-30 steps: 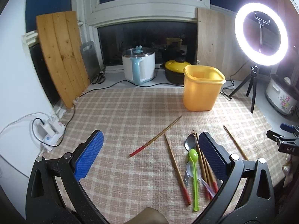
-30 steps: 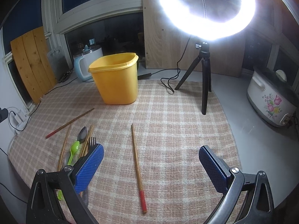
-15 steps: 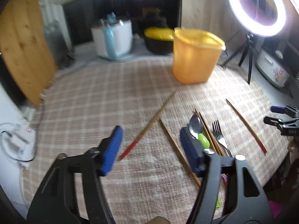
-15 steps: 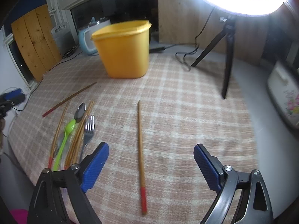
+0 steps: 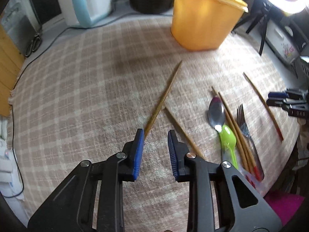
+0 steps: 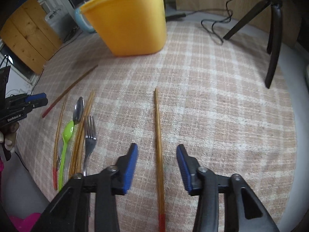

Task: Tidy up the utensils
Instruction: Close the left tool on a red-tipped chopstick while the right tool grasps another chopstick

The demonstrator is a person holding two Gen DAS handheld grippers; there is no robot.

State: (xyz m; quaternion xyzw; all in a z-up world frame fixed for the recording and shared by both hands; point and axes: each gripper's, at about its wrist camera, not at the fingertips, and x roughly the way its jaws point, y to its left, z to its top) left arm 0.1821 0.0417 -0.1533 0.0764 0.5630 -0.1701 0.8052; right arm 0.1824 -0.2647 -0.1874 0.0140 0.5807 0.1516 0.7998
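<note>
Yellow plastic bin point(image 6: 131, 19): standing upright at the far side of the checked cloth point(image 5: 77, 96) covering the tabletop; contents not visible.

Right hand-held gripper point(image 6: 157, 148): jaws partly open and just now closing, straddling a single red-tipped chopstick point(image 6: 158, 135) without touching it.

Left hand-held gripper point(image 5: 156, 133): jaws narrowly apart and just now closing, holding nothing, with another chopstick point(image 5: 164, 96) lying beside its left pad.

Metal spoon point(image 6: 78, 110), green plastic spoon point(image 6: 66, 141), fork point(image 6: 89, 135) and further chopsticks point(image 6: 81, 135): lying loose together on the left.

Writing: "GenRobot.AI" showing on the left hand-held gripper's body.
</note>
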